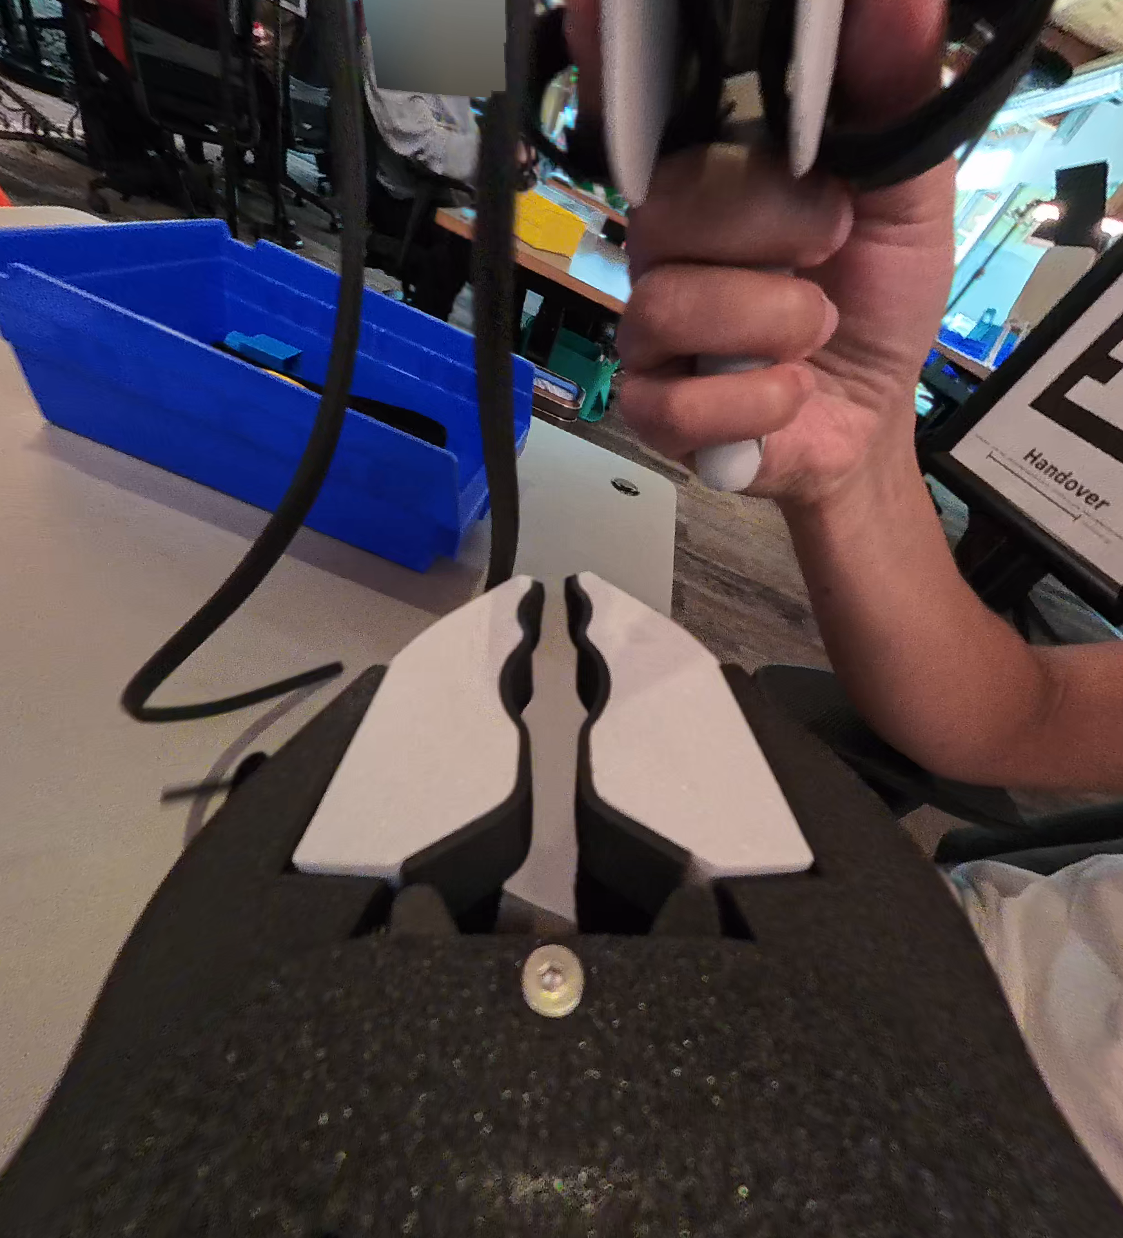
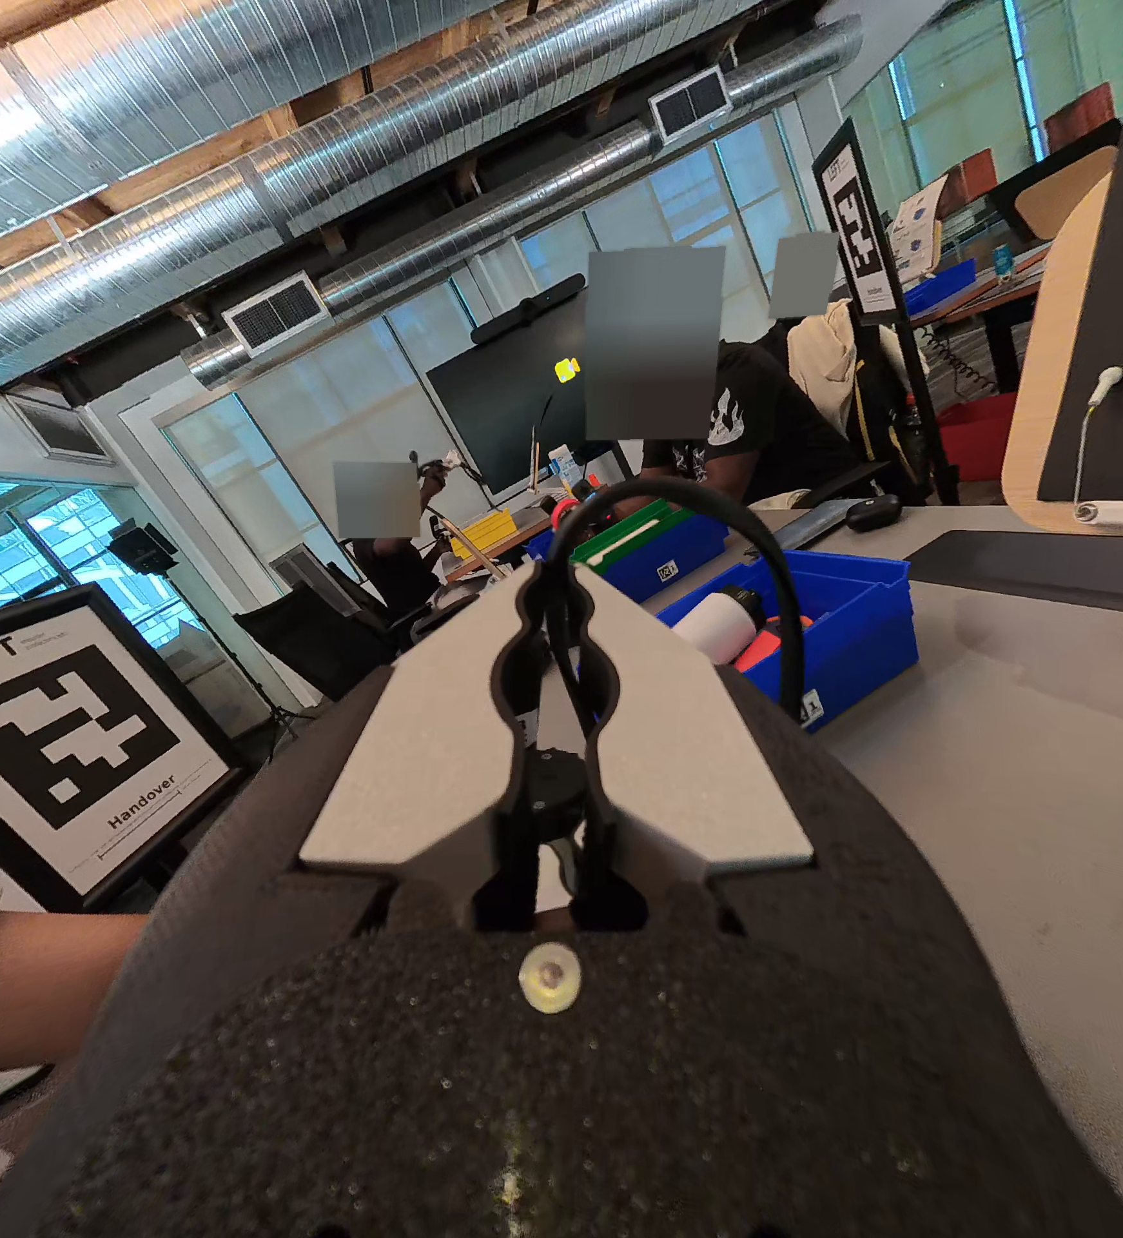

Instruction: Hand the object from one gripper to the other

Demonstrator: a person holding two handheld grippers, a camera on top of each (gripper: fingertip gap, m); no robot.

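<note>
Right gripper (image 2: 553, 583) is clamped on the black cable (image 2: 773, 576): strands run down between its fingers and one loop arcs out past the tips. In the left wrist view the same cable (image 1: 344, 335) hangs in two long runs from that raised right gripper (image 1: 713, 100), the tail curling onto the bench near the front edge, in front of the blue bin (image 1: 143, 348). Left gripper (image 1: 553, 589) sits low over the bench, jaws narrowed to a slit with nothing between them; one hanging strand passes just behind its tips, not in the gap. My read: the cable is with the right side only, and the transfer to the left isn't made yet. Left needs to open, take a strand, then right lets go.
</note>
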